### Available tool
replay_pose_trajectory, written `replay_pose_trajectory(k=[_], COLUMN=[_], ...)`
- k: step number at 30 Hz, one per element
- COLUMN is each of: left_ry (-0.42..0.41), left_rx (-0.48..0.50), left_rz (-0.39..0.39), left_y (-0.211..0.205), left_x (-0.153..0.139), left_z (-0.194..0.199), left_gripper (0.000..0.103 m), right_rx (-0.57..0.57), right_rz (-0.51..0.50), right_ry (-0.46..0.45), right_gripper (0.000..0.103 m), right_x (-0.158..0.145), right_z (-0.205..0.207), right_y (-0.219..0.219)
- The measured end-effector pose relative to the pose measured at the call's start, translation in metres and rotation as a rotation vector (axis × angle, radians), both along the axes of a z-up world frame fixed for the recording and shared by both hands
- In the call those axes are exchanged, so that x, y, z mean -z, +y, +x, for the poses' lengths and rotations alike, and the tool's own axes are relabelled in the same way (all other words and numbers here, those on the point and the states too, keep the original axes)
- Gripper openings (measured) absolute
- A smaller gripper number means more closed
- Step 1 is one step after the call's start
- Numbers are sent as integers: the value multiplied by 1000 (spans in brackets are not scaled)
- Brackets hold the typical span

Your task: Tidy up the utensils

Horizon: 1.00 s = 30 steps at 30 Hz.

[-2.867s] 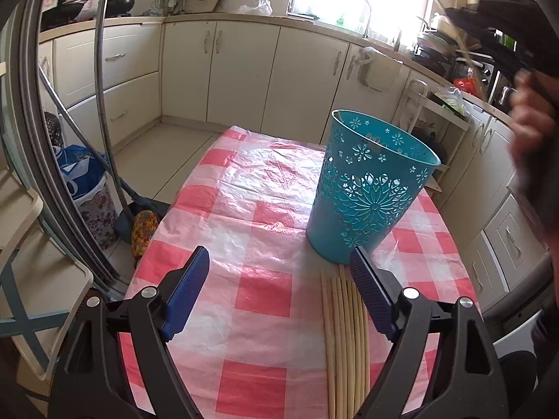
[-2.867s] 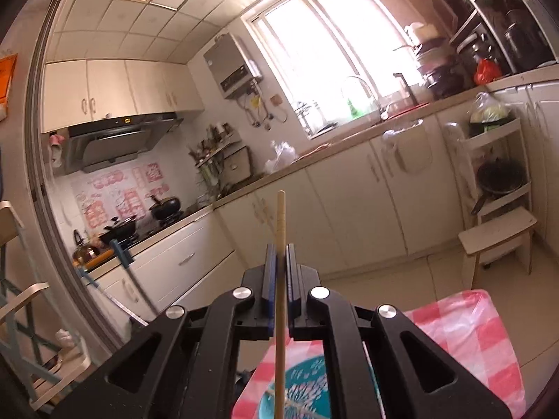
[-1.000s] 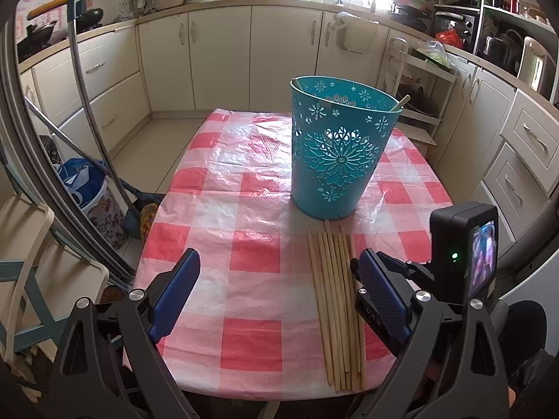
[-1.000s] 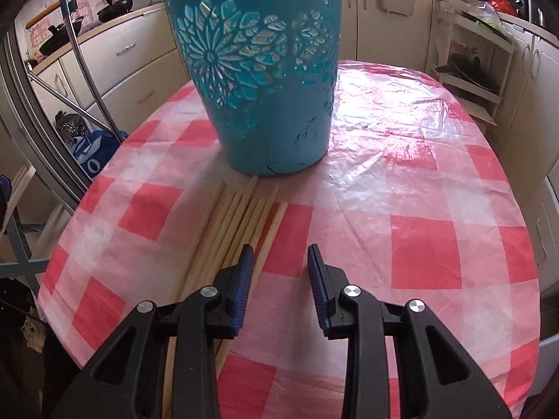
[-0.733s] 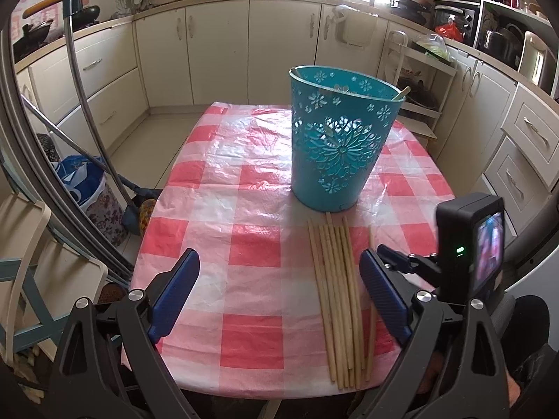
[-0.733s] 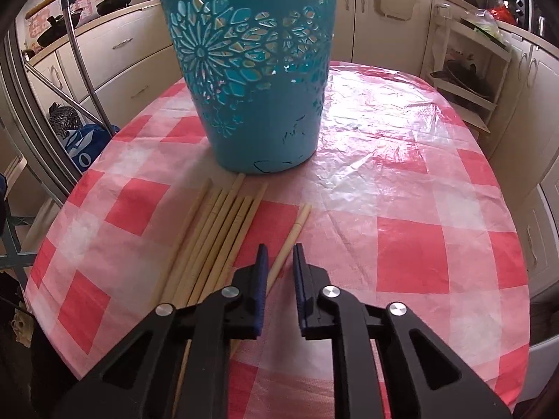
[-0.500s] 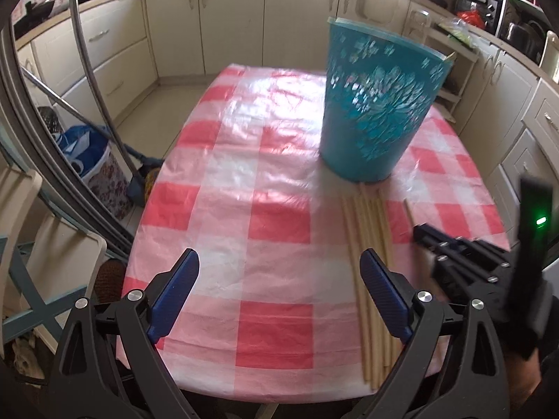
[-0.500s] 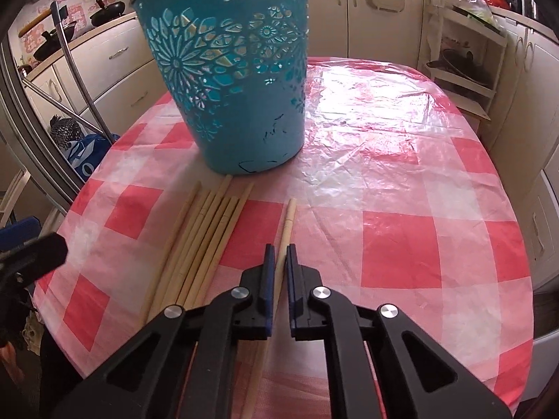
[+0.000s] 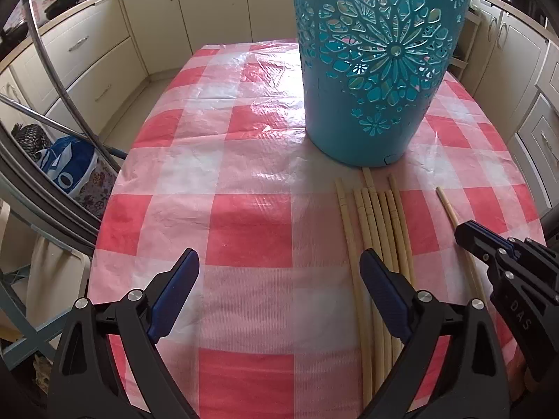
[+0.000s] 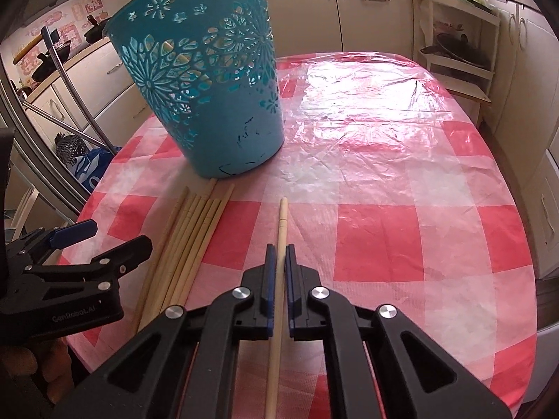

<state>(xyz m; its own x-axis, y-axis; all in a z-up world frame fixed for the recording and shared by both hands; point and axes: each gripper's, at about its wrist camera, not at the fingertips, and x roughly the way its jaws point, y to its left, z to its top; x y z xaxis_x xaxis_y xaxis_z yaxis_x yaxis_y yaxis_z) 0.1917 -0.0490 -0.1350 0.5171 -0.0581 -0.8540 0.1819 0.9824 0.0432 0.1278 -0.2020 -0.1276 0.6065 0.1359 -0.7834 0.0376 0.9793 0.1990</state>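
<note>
A teal cut-out basket (image 9: 374, 70) (image 10: 209, 97) stands upright on the red-checked table (image 9: 244, 223) (image 10: 401, 230). Several wooden chopsticks (image 9: 377, 241) (image 10: 188, 241) lie side by side in front of it. My right gripper (image 10: 277, 255) (image 9: 464, 230) is shut on a single chopstick (image 10: 281, 223) (image 9: 449, 209), apart from the bundle, low over the cloth. My left gripper (image 9: 279, 265) (image 10: 104, 237) is open and empty, just left of the bundle; its right finger (image 9: 380, 282) overlaps the sticks.
Cream kitchen cabinets (image 9: 91, 49) surround the table. A metal-framed chair and a blue bag (image 9: 66, 167) are on the floor at the left. A white shelf rack (image 10: 457, 35) stands at the far right. The table's front edge is close below both grippers.
My right gripper has closed onto the single chopstick, which has drawn away from the bundle. My left gripper has moved forward and lower, toward the basket and sticks, staying open.
</note>
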Motion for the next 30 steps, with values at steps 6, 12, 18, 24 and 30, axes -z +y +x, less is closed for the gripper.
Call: replay_pose_trajectory(k=[6, 12, 18, 24, 30], left_ry=[16, 6, -9, -11, 9], left_rx=[-3, 2, 39, 93, 116], left_rz=[15, 19, -9, -27, -53], left_y=[-4, -10, -18, -28, -29], left_x=[7, 12, 10, 7, 6], left_z=[9, 13, 16, 14, 14], left_gripper=[89, 89, 67, 37, 15], right_rx=[-8, -19, -37, -47, -50], right_rz=[1, -8, -53, -91, -103], right_ry=[4, 4, -2, 5, 8], right_gripper=[6, 6, 6, 6, 6], right_x=[0, 1, 0, -1, -1], right_z=[1, 1, 2, 2, 1], right_y=[-1, 0, 4, 7, 8])
